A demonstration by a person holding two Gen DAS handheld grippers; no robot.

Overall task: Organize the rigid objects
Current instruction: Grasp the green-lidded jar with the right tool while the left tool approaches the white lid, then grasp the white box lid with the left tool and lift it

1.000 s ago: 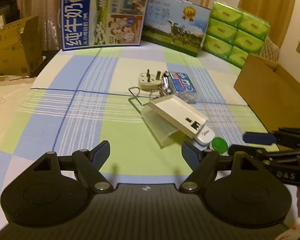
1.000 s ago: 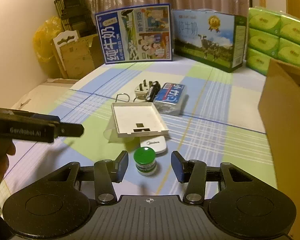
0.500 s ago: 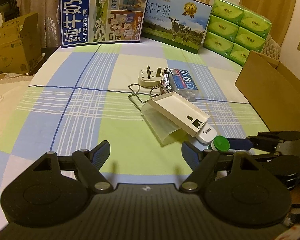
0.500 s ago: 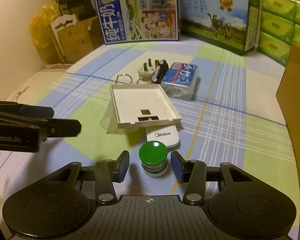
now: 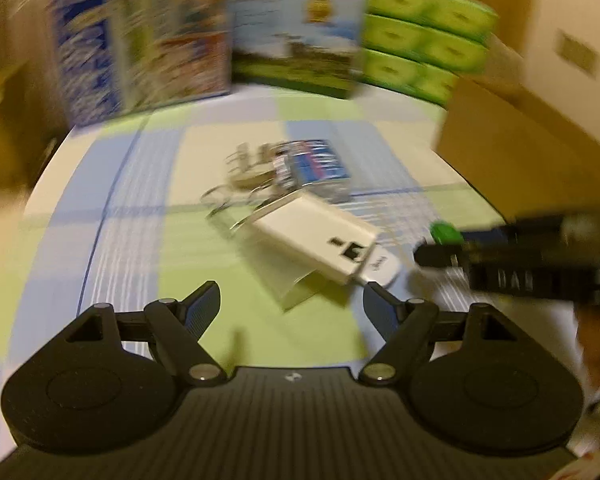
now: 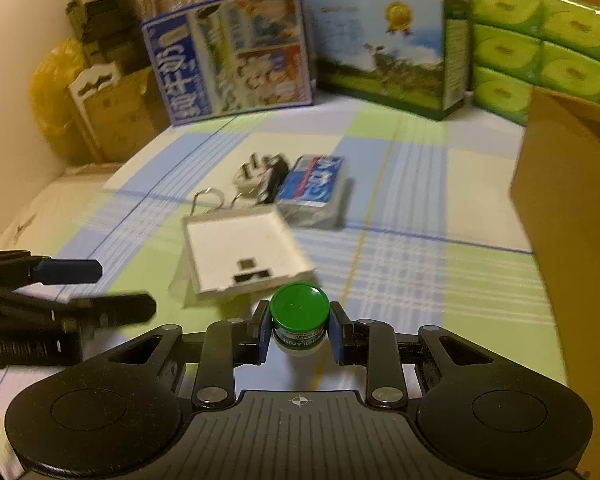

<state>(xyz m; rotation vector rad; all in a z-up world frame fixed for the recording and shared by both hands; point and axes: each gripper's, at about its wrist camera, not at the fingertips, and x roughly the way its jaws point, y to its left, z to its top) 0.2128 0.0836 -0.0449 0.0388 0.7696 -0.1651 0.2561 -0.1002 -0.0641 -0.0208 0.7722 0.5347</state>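
Observation:
My right gripper (image 6: 299, 334) is shut on a small white jar with a green lid (image 6: 299, 316) and holds it above the checked cloth; the jar also shows in the left wrist view (image 5: 444, 233). My left gripper (image 5: 292, 306) is open and empty, low over the cloth. Ahead lie a white flat cover (image 6: 246, 252) on a white Midea remote (image 5: 382, 270), a blue battery pack (image 6: 314, 186), a white plug (image 6: 250, 176), a small dark toy car (image 6: 274, 180) and wire rings (image 6: 210, 200).
An open cardboard box (image 6: 572, 216) stands at the right. Two milk cartons (image 6: 228, 52) and stacked green tissue packs (image 6: 540, 40) line the back. More boxes and a yellow bag (image 6: 52, 88) stand at the far left.
My right gripper closed on the green-lidded jar and lifted it off the cloth. My left gripper moved, blurring its view, and stayed open.

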